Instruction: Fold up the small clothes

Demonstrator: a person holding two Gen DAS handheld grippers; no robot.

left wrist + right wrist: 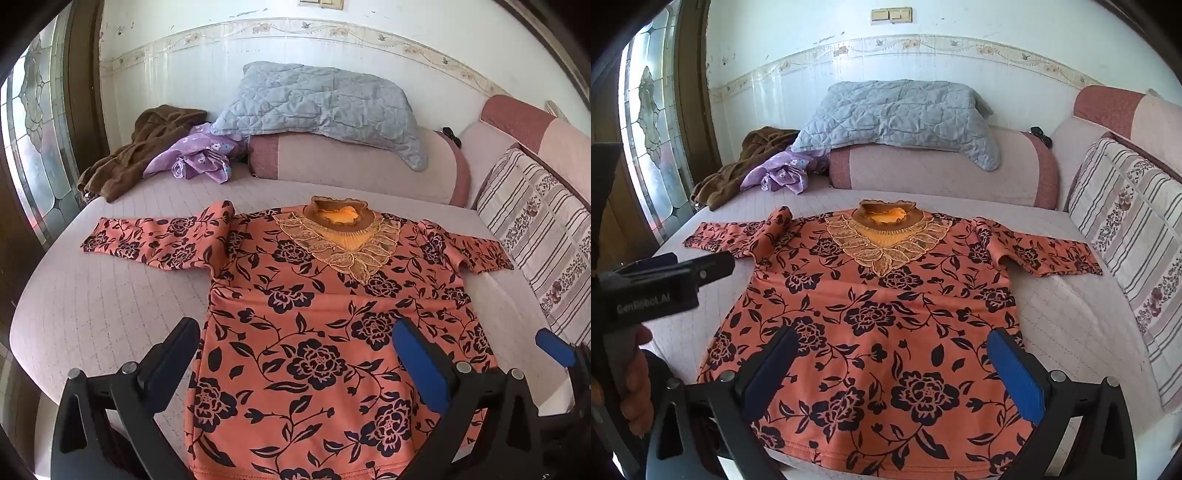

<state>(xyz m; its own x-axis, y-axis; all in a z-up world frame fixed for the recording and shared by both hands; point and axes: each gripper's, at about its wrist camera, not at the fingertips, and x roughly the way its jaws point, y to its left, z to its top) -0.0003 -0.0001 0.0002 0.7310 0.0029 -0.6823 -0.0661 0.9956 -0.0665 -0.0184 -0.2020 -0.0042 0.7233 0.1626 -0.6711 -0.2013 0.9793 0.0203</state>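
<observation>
An orange long-sleeved top [295,280] with black flowers and a gold lace collar [340,243] lies flat, face up, on the pink quilted bed cover [110,295]. Both sleeves are spread out sideways. My left gripper [295,336] stands open above the top's lower left part, nothing between its fingers. One of the right gripper's blue pads [556,347] shows at the right edge. In the right wrist view my right gripper [894,341] is open over the lower middle of the top [886,295]. The left gripper's black body [657,288] is at the left, held by a hand [635,373].
A grey quilted blanket [317,99] lies on a pink bolster [351,162] at the back. Brown [140,147] and purple [195,155] clothes are heaped at the back left. A striped cushion [535,240] leans at the right. A glass-paned door [33,140] is at the left.
</observation>
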